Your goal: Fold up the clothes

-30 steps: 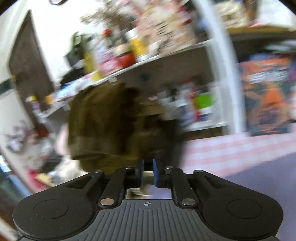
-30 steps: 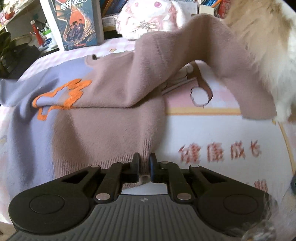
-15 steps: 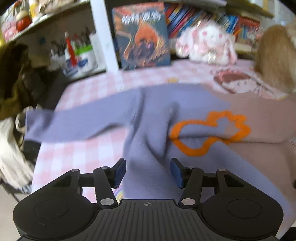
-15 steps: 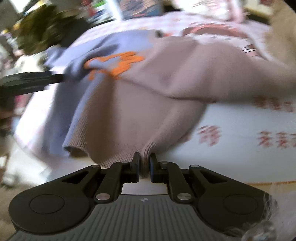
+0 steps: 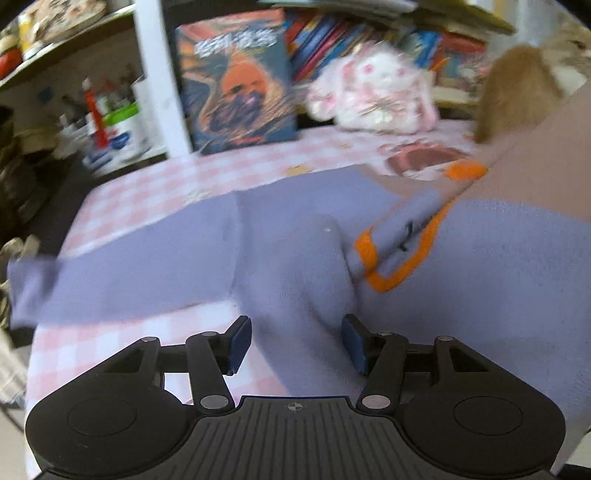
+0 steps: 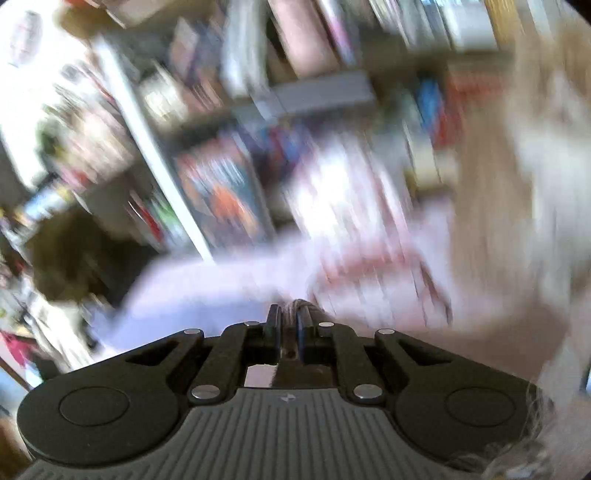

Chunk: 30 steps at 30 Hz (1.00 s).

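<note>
Sweater (image 5: pixel 303 266) on table (image 5: pixel 147 195), soft knit, limp, light. My L gripper (image 5: pixel 295 345) spread astride a ridge; R gripper (image 6: pixel 288 325) pinches ribbed hem. Grab edges, not mid-panel.

A cluttered, sunlit room with packed shelves.

A white upright shelf post (image 5: pixel 159 74) is standing behind the pink-and-white checked cloth surface (image 5: pixel 147 192), with rows of colourful book spines (image 5: pixel 354 33) filling the shelves. A large illustrated orange-and-blue book (image 5: pixel 236 81) is leaning there beside a white-and-pink plush rabbit (image 5: pixel 373 92). Bright daylight is washing in; the right wrist view is badly blurred.
</note>
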Each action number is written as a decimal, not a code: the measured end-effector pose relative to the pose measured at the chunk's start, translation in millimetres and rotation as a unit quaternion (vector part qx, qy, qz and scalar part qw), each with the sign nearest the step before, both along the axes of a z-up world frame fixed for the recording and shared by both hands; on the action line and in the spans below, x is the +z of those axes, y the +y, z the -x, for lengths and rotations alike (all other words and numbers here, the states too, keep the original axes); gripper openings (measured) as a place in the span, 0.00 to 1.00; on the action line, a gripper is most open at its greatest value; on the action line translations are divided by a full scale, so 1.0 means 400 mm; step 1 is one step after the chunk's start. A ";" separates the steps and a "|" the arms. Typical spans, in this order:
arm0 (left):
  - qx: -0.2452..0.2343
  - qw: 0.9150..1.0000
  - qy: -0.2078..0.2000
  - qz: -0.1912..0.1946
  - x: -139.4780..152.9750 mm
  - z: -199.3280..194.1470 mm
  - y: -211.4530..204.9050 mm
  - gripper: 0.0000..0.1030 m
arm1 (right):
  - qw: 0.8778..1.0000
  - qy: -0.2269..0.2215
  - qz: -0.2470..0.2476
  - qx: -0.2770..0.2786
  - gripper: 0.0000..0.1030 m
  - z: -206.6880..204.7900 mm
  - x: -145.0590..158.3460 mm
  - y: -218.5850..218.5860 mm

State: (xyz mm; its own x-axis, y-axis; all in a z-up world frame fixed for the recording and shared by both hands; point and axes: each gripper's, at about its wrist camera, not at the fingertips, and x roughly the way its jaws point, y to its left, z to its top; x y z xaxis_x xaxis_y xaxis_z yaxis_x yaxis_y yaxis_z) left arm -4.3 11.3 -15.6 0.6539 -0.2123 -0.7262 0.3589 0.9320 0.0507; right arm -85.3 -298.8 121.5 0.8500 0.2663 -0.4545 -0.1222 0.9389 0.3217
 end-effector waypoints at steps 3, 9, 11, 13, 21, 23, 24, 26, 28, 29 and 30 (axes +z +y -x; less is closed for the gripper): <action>-0.009 1.000 -0.003 -0.006 -0.004 0.002 -0.007 0.53 | 0.996 0.083 0.017 0.030 0.07 0.068 -0.057 0.002; -0.016 1.000 0.021 -0.011 -0.027 -0.020 0.002 0.53 | 0.946 0.316 0.065 0.000 0.07 0.140 -0.338 -0.020; -0.020 0.999 0.025 -0.017 -0.035 -0.021 -0.001 0.53 | 0.940 0.333 0.082 0.004 0.08 0.148 -0.367 -0.013; -0.022 0.999 0.027 -0.019 -0.040 -0.020 -0.004 0.53 | 0.938 0.334 0.087 0.015 0.08 0.138 -0.362 -0.007; -0.008 0.999 0.031 -0.005 -0.041 -0.012 0.010 0.53 | 0.964 0.238 0.090 -0.076 0.36 0.062 -0.307 -0.062; -0.007 0.999 0.034 0.003 -0.037 -0.005 0.016 0.53 | 0.965 0.224 0.083 -0.108 0.37 0.027 -0.319 -0.091; -0.007 0.999 0.038 0.007 -0.038 -0.002 0.018 0.53 | 0.965 0.221 0.076 -0.121 0.38 0.009 -0.326 -0.105; -0.008 0.999 0.043 0.014 -0.043 0.009 0.019 0.52 | 0.964 0.226 0.051 -0.132 0.41 -0.027 -0.341 -0.120; -0.008 0.999 0.047 0.020 -0.046 0.017 0.014 0.52 | 0.964 0.230 0.040 -0.130 0.45 -0.052 -0.353 -0.113; -0.008 0.999 0.048 0.022 -0.046 0.021 0.010 0.52 | 0.964 0.231 0.048 -0.126 0.45 -0.066 -0.359 -0.103; -0.009 0.999 0.047 0.022 -0.047 0.025 0.004 0.51 | 0.963 0.232 0.056 -0.123 0.45 -0.079 -0.365 -0.091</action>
State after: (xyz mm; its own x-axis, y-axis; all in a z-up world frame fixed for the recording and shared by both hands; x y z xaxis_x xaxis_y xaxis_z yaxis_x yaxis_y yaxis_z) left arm -14.1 13.0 -34.3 0.5789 -0.2565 -0.7740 0.3759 0.9263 -0.0258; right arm -53.7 -335.4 -24.5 0.5796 0.0094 -0.8149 0.2408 0.9533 0.1822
